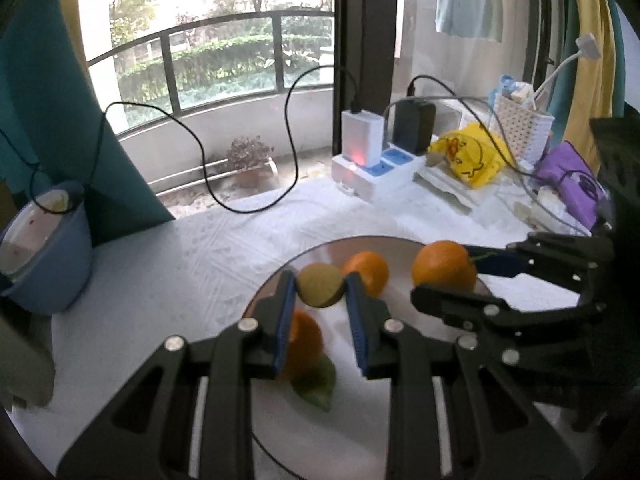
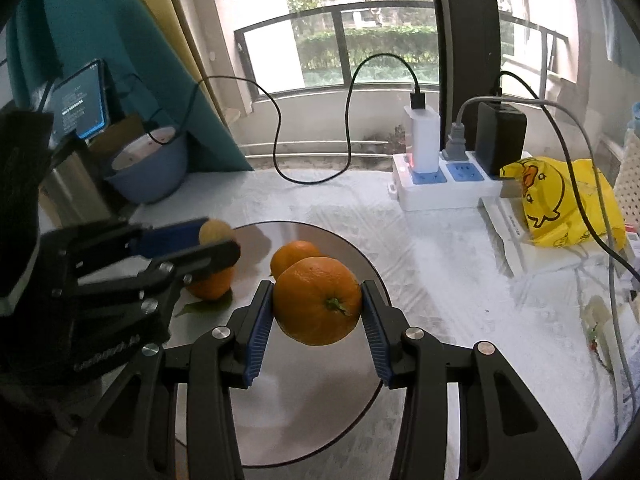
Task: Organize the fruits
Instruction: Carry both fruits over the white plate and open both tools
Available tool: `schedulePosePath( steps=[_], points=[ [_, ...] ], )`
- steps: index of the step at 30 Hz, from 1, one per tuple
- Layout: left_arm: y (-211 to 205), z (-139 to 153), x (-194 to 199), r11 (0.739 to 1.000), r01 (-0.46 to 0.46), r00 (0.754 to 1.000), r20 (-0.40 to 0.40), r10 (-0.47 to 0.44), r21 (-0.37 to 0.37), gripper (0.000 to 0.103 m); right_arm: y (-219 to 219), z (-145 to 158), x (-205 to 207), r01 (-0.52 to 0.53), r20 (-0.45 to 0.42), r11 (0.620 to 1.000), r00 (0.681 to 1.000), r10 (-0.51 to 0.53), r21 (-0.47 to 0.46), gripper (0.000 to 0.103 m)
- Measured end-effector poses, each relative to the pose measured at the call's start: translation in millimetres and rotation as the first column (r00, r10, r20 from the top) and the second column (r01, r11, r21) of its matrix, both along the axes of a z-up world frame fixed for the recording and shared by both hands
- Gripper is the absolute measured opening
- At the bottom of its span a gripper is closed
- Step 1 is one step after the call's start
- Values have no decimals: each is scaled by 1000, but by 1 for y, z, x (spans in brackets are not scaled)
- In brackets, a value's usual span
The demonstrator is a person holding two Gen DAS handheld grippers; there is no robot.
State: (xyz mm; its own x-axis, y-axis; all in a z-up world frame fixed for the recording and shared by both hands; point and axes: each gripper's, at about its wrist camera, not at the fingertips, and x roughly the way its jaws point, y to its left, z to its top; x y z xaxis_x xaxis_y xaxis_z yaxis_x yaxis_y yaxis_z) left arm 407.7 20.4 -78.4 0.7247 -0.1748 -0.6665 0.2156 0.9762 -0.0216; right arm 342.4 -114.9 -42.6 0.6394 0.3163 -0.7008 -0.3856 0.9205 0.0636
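Both handheld grippers hover over a round glass plate (image 2: 372, 272) on a white-clothed table, each carrying fruit. The left gripper (image 1: 320, 290) is clamped on a small greenish-brown fruit, probably a kiwi (image 1: 320, 285), pinched between its blue pads. The right gripper (image 2: 318, 308) is closed around a large orange (image 2: 318, 300), stem end facing the camera, held clear above the plate.

Two more oranges sit on the plate: one (image 2: 294, 256) just behind the held orange, another (image 2: 210, 284) with a green leaf (image 2: 206, 306) beneath the left gripper.

The risks appear to lie in crowding. The two tools work close together over one plate, and a careless swing could knock one fruit against the other or bump the fingers. Both fruits are round and smooth and are gripped only at their sides, so either could probably slip if the pads loosen too high. A dropped orange would likely roll, nudging the resting fruit off the rimless-looking plate. Beyond it lie a black charging cable (image 2: 348, 120), a loaded power strip (image 2: 440, 186) and a yellow duck bag (image 2: 560, 204), all within a rolling fruit's path.
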Motion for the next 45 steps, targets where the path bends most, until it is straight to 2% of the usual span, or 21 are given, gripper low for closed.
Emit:
schedulePosePath(
  steps=[4,11,18,28,45],
  points=[
    [3,-5,11,1000,10,999,-31,-10,-5,28,1,-5,6,5,5,1000,1000,-5,-19,46],
    [5,-7,14,999,13,999,-40,-14,-31,28,5,-14,12,7,6,999,1000,-7,-47,46],
    [14,6,7,997,-5,999,-35,2,-72,28,4,-13,11,14,2,999,1000,-14,-39,47],
    [27,29,-26,993,-27,1000,-4,27,-113,29,-3,5,-1,43,42,999,998,-42,-14,50],
    [30,55,-91,987,-35,998,42,42,-160,30,-3,32,-63,38,78,999,996,-38,-3,51]
  ],
)
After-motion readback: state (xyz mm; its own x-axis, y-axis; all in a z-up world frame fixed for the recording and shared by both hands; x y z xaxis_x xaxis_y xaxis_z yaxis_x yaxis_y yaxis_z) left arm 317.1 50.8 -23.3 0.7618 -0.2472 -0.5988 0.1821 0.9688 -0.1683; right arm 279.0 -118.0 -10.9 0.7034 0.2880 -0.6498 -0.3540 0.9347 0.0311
